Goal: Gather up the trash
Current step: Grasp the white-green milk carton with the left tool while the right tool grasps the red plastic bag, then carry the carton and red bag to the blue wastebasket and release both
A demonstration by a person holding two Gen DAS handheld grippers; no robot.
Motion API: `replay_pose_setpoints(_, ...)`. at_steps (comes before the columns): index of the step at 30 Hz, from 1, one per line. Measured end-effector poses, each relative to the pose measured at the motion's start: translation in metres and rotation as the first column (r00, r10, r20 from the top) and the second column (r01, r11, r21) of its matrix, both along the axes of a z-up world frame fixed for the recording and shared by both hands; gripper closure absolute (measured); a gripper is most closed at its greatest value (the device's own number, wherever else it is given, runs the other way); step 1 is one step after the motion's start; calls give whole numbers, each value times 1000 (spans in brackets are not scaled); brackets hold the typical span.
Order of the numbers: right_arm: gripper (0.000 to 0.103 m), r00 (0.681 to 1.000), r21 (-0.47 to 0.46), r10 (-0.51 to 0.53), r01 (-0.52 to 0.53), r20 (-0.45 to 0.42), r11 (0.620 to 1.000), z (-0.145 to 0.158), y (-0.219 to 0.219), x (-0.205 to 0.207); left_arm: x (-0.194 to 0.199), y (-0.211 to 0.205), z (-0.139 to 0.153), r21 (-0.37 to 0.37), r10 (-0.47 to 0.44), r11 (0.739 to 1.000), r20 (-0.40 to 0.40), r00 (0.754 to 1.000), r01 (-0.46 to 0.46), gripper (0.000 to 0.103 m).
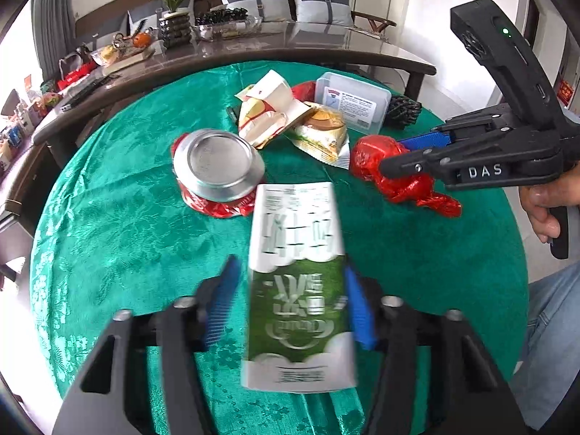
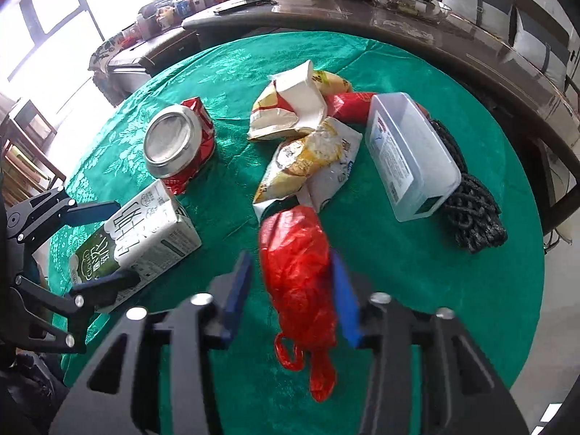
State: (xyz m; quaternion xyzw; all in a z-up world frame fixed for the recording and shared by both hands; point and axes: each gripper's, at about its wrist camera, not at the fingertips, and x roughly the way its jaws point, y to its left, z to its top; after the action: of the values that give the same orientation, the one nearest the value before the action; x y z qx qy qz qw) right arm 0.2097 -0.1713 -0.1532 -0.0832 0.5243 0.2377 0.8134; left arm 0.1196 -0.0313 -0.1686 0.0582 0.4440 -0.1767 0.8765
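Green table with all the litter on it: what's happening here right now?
A person is clearing trash with two handheld grippers. The left gripper has a green and white carton between its pads, though only one pad seems to touch. The right gripper straddles a crumpled red plastic bag. A crushed can, snack wrappers, a clear plastic box and a black net lie on the green tablecloth.

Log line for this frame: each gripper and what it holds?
left gripper: around milk carton | right gripper: around red plastic bag | crushed can: on table
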Motion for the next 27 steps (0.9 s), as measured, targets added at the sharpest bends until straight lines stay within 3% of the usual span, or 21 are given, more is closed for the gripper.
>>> replay_pose_setpoints(9, 76, 990, 161, -136, 128, 41, 979, 40, -54, -37, -17, -28, 16, -62, -70, 995, 32, 997, 72, 56)
replay_pose_setpoints(16, 76, 942, 247, -330, 305, 66, 920, 53, -139, -56, -10, -83, 26, -122, -139, 983, 15, 990, 140, 56)
replay_pose_setpoints(22, 76, 860, 254, -505, 474, 71, 843, 50, -234, -82, -8, -157, 35, -148, -236, 960, 26, 971, 237, 56)
replay_pose_setpoints(27, 76, 759, 229, -647, 618, 77, 752, 44, -318, -115, -9, -229, 38, -173, -322, 931, 19, 947, 320, 56)
